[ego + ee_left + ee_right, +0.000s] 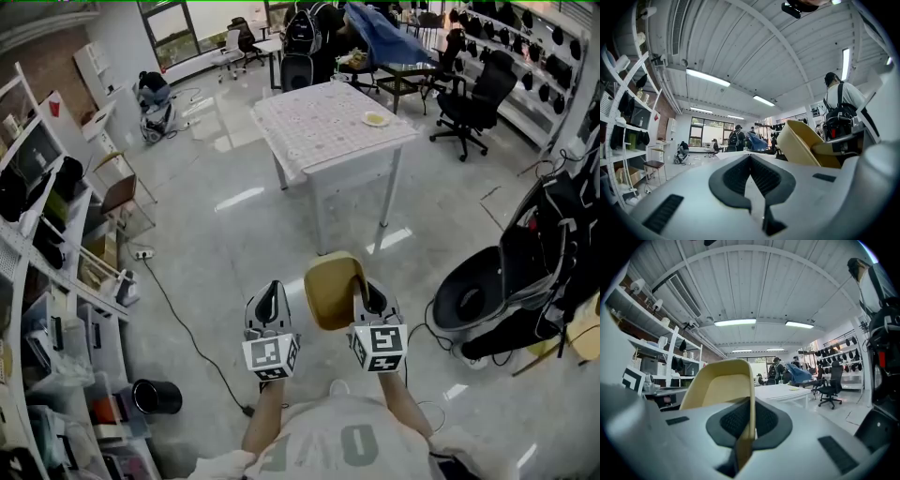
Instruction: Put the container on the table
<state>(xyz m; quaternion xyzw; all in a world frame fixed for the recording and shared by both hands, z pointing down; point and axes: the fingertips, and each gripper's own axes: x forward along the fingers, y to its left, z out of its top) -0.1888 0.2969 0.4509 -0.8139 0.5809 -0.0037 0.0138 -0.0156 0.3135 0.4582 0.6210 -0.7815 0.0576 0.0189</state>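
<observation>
Bright, even light from ceiling strip lights (735, 322); glare streaks on the glossy floor (239, 199); fisheye bending, dark corners.

My left gripper (272, 289) and right gripper (367, 291) share one build: pale grey moulded shells, rounded and tapering towards the jaws; black ribbed pads (769, 177) line the inner face of each jaw; dark slotted recesses (664, 213) are set into the shell; each unit carries a white cube (271, 357) printed with black square markers; I wear a light grey shirt (319, 427) with large darker lettering.
</observation>
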